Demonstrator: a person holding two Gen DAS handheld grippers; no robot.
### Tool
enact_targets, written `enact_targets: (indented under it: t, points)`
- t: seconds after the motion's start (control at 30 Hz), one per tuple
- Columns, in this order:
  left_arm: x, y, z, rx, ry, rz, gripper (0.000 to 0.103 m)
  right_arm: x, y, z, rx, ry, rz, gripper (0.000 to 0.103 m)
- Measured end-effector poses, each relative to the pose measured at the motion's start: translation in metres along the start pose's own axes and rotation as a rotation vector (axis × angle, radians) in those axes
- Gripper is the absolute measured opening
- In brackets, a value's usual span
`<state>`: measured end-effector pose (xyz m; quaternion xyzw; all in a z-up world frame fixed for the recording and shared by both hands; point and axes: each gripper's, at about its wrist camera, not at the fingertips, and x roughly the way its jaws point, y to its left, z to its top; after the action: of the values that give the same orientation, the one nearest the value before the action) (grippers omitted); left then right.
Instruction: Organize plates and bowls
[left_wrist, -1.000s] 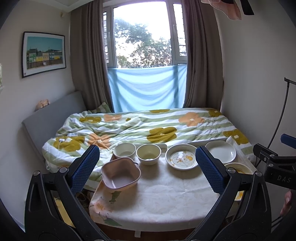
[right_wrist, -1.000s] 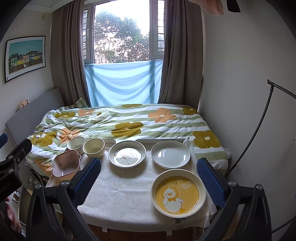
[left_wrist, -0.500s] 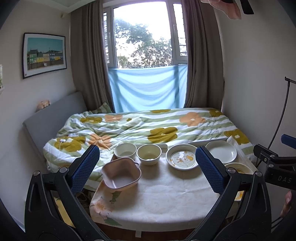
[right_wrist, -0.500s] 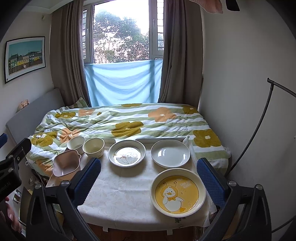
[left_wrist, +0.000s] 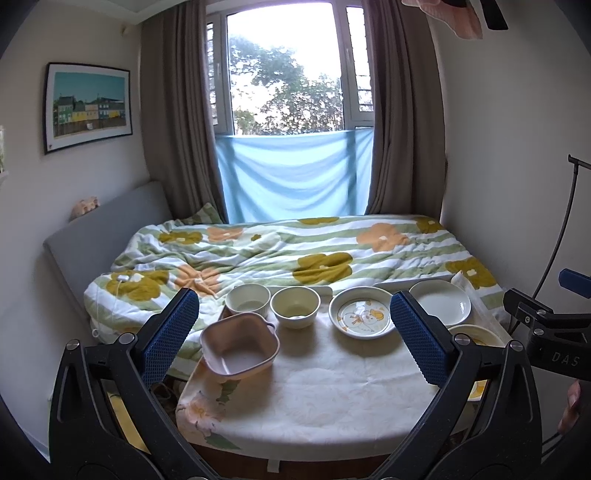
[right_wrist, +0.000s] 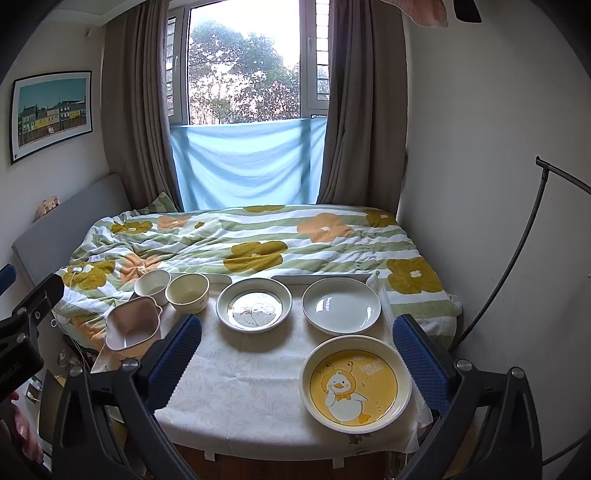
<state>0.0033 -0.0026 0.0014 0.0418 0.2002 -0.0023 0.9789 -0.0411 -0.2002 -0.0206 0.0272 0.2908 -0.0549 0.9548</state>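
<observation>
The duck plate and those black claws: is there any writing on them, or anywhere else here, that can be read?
"DAS": white letters on the right claw body, cut off at the frame edge.
Partial white letters on the left claw body: too cropped to read.
Small writing on the yellow duck plate, upper right of the duck: too blurred to read.
Nothing else legible.

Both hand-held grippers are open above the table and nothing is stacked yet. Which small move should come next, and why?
Probably lower the right hand-held gripper toward the yellow duck plate, the dish nearest to it. It is open and empty, and this plate lies apart from the plain white plate, so its rim looks free to grasp.
</observation>
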Motion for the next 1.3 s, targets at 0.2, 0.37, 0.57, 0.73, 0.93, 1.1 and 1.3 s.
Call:
enact_targets:
  t: [0.2,0.37,0.57,0.73,0.93,1.1,1.3]
  points:
    - [0.000,-0.001,0.000,0.000,0.000,0.000,0.103,0.000,-0.002,0.000,-0.005,0.001,0.001,0.103]
    - [0.001,-0.003,0.000,-0.002,-0.005,-0.003,0.103,0.001,-0.002,-0.001,-0.004,0.000,0.002,0.103]
    - [0.001,-0.004,0.000,-0.002,-0.003,-0.005,0.103,0.001,-0.002,0.000,-0.005,0.000,-0.001,0.103]
    - [0.005,-0.002,0.004,0.005,0.019,-0.040,0.103,0.003,-0.008,0.001,-0.001,0.014,0.000,0.103]
    - [0.026,-0.009,0.015,0.039,0.056,-0.136,0.103,0.005,-0.027,-0.001,0.046,0.052,-0.033,0.103]
    - [0.064,-0.043,0.000,0.115,0.131,-0.296,0.103,0.014,-0.055,-0.027,0.089,0.126,-0.101,0.103]
    - [0.125,-0.107,-0.045,0.170,0.338,-0.470,0.103,0.039,-0.109,-0.068,0.185,0.244,-0.097,0.103]
